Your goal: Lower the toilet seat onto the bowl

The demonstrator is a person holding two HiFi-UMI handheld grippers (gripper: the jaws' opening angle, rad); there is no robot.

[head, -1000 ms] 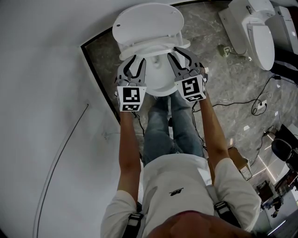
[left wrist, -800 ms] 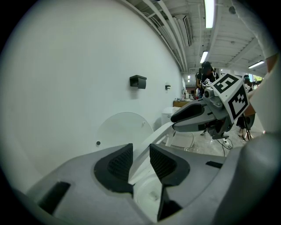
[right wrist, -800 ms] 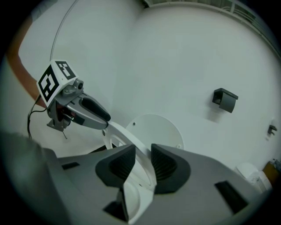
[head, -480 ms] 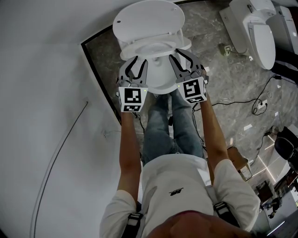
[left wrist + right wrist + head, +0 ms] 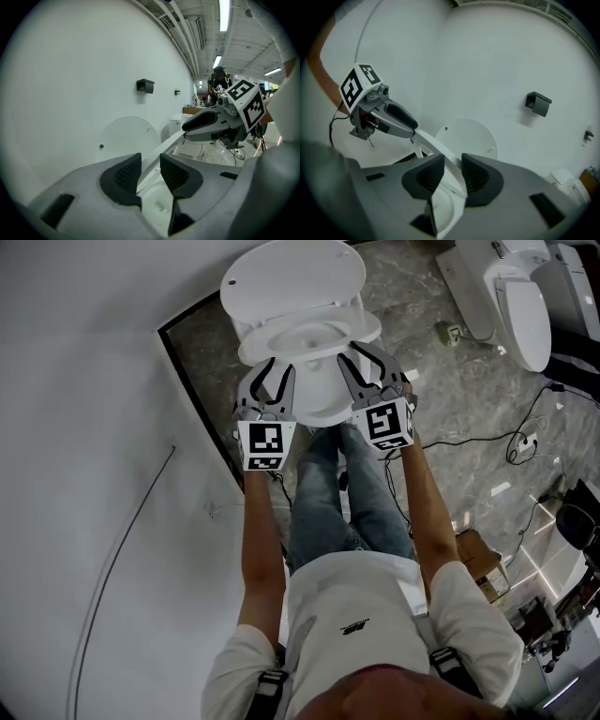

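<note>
head view
- seat: white oval plastic toilet seat (image 5: 309,334) is tilted, clear of the white ceramic bowl (image 5: 319,404); the round white lid (image 5: 292,277) stands up behind it.
- left gripper (image 5: 279,367): on the seat's left side edge.
- right gripper (image 5: 356,351): on the seat's right side edge, opposite the left one.
- clearance left: large white wall panel (image 5: 94,427) runs close along the toilet's left, with a dark border strip (image 5: 192,390) at its foot. We see little room there.
- clearance right: grey marbled floor (image 5: 441,399) is open beside the bowl. A second white toilet (image 5: 511,296) and black floor cables (image 5: 525,442) sit well apart.

left gripper view
- jaws: closed down on the seat (image 5: 168,140). Its thin edge runs between the black ribbed pads (image 5: 125,176), with only a narrow slot around it.
- across: right gripper (image 5: 187,131) meets the same edge further along.
- behind: lid (image 5: 126,136) lies flat against the wall, below a small black wall box (image 5: 145,86).

right gripper view
- jaws: pinching the seat (image 5: 436,145). The rim passes between the dark pads (image 5: 476,178), and the bowl's inside shows below it.
- across: left gripper (image 5: 410,125) tips sit on the seat's far edge.
- behind: lid (image 5: 468,136) is upright against the wall, and the black wall box (image 5: 538,104) sits above and to its right.
</note>
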